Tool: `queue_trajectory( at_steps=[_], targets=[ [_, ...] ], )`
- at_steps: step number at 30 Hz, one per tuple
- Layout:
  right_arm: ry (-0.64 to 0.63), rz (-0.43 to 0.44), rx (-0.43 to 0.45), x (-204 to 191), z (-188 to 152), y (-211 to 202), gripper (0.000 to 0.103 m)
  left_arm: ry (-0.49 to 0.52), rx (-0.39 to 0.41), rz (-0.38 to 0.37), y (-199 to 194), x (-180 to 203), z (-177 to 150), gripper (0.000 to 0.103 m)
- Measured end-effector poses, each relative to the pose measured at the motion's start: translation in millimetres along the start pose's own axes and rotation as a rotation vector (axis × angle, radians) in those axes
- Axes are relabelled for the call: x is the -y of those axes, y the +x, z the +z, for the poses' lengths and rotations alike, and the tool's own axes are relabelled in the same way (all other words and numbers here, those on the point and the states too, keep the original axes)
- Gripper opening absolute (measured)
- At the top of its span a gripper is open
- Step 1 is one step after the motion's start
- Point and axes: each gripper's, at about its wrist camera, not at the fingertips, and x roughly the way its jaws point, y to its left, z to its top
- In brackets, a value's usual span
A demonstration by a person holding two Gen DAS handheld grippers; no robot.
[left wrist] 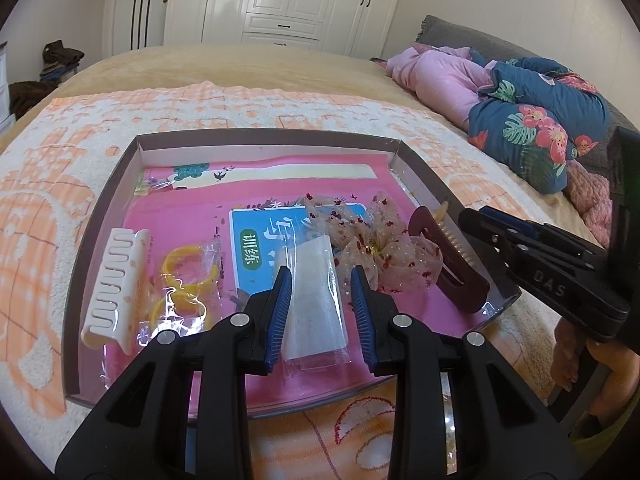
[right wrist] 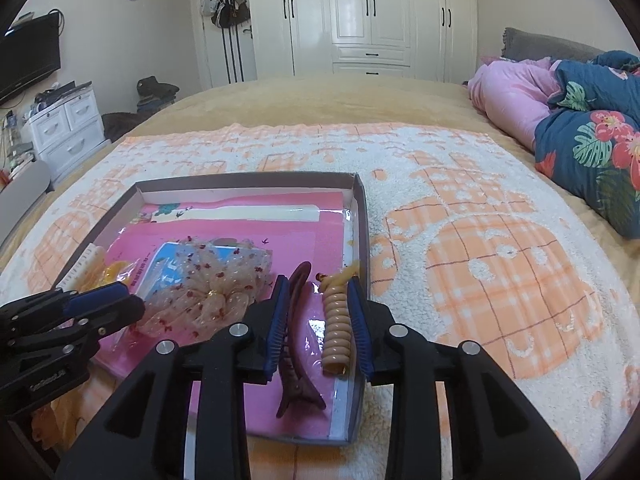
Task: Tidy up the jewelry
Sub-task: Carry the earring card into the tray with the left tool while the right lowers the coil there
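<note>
Here's your left tool, drawn in tight on the clear plastic packet with a white insert, a blue pad against each long edge, and that packet sits low over the near middle of the shallow brown-rimmed cardboard tray. The tray rests on the orange-and-white fleece blanket spread across the bed. Look left in the tray: a white plastic claw clip lies along the side wall, and just beside it are yellow rings in a crinkled clear bag. Beyond the packet, a sheer bow with red specks is spread over the pink printed sheet that lines the tray. Over to your right tool: it's spread, gripping nothing, with two pieces lying in the tray between its fingers, a dark maroon hair clip by the left pad and a beige spiral hair coil by the right pad, close to the tray's right wall.
</note>
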Motion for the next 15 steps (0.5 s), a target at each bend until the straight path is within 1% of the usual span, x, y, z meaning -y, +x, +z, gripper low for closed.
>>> queue_trajectory(
  at_steps=[1, 9, 11, 13, 15],
  targets=[
    [-0.002, 0.001, 0.003, 0, 0, -2, 0.034, 0.0, 0.0, 0.001, 0, 0, 0, 0.023],
    [-0.009, 0.004, 0.04, -3, -11, -29, 0.044, -0.002, 0.005, 0.006, -4, 1, -2, 0.024],
    [-0.008, 0.007, 0.045, -3, -16, -37, 0.046, -0.003, 0.009, 0.007, -7, 1, -3, 0.026],
    [-0.006, 0.013, 0.049, -3, -20, -43, 0.048, -0.002, 0.013, 0.011, -12, 2, -6, 0.033],
    [-0.003, 0.021, 0.053, -2, -24, -50, 0.05, -0.003, 0.015, 0.012, -16, 3, -7, 0.036]
  ],
)
